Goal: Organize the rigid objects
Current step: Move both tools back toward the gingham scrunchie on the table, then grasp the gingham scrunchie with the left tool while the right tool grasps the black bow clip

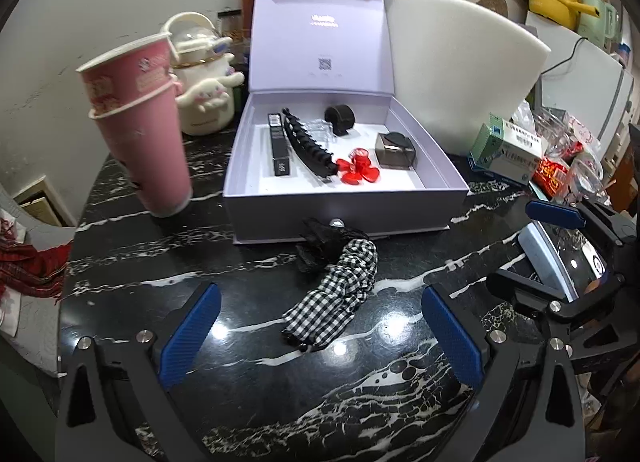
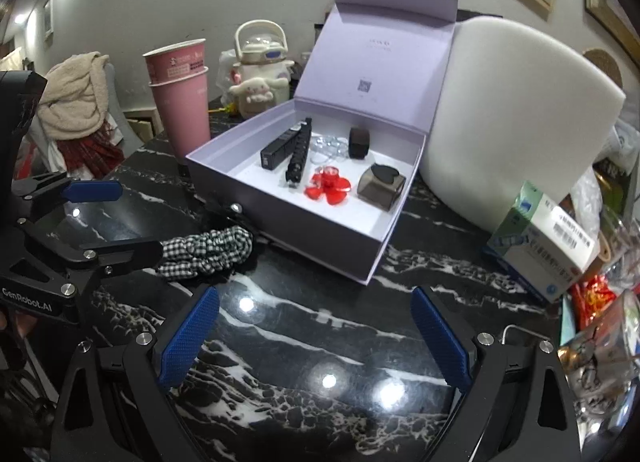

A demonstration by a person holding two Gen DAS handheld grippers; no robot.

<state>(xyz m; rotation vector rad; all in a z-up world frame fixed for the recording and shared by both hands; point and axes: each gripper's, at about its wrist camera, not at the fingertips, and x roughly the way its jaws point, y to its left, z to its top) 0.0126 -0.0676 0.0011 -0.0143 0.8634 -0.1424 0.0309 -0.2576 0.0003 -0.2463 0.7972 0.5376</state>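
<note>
An open lilac box (image 1: 344,206) (image 2: 320,238) stands on the black marble table. Inside lie a black tube (image 1: 279,146) (image 2: 276,150), a long black hair claw (image 1: 308,144) (image 2: 298,156), a clear clip (image 1: 320,128) (image 2: 326,148), a black roll (image 1: 340,118) (image 2: 359,143), a red flower clip (image 1: 357,171) (image 2: 329,184) and a smoky grey case (image 1: 396,149) (image 2: 380,182). A checked scrunchie (image 1: 340,290) (image 2: 208,248) and a black lace one (image 1: 324,238) lie in front of the box. My left gripper (image 1: 320,326) is open, just short of the checked scrunchie. My right gripper (image 2: 316,330) is open over bare table.
Stacked pink paper cups (image 1: 140,122) (image 2: 184,102) and a plush-covered jug (image 1: 204,74) (image 2: 260,74) stand left of the box. A white foam sheet (image 1: 460,74) (image 2: 520,122) leans behind it. A medicine carton (image 1: 508,150) (image 2: 548,246) and snack clutter lie at the right.
</note>
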